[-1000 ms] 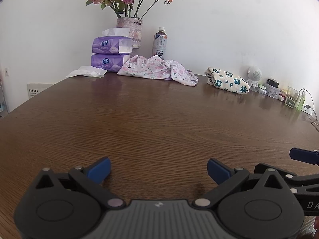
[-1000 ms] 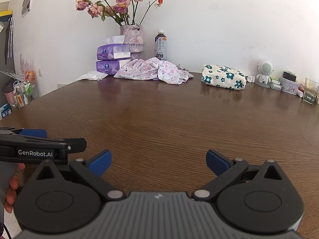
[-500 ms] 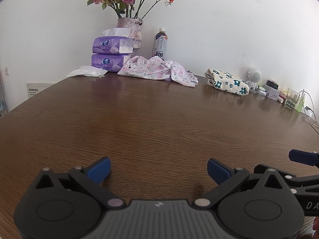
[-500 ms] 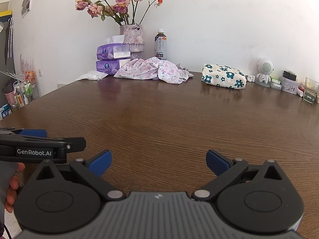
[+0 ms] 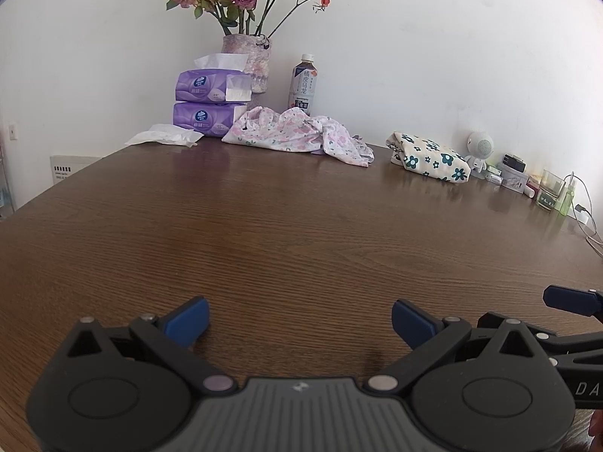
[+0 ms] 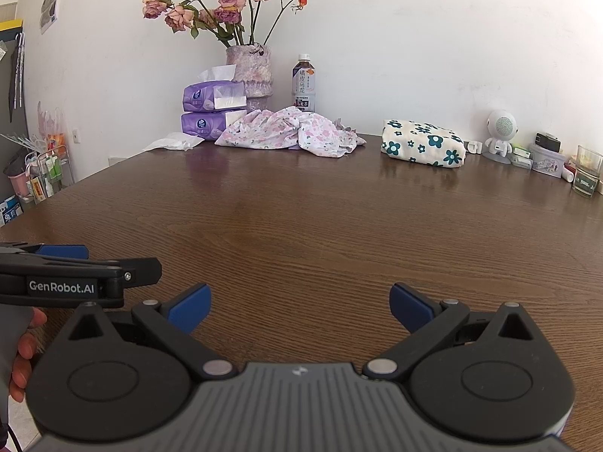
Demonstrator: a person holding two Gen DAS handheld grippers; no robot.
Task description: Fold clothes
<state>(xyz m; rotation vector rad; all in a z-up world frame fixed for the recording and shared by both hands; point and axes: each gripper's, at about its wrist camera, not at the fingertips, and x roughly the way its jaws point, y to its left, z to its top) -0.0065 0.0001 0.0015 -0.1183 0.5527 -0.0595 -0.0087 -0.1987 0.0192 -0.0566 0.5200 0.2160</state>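
A crumpled white garment with pink flowers (image 5: pixel 297 135) (image 6: pixel 290 133) lies in a heap at the far side of the brown wooden table (image 5: pixel 294 226) (image 6: pixel 320 218). To its right sits a folded cream cloth with teal flowers (image 5: pixel 429 156) (image 6: pixel 422 143). My left gripper (image 5: pixel 299 320) hovers open over the near table edge, nothing between its blue pads. My right gripper (image 6: pixel 299 305) is open too and empty, close beside the left one. Both are far from the clothes.
Two purple tissue packs (image 6: pixel 213 111), a vase of dried roses (image 6: pixel 248 71) and a drink bottle (image 6: pixel 303 83) stand behind the garment. A loose tissue (image 5: pixel 166 137) lies at the left. A small white speaker, a glass (image 6: pixel 586 171) and small items line the far right.
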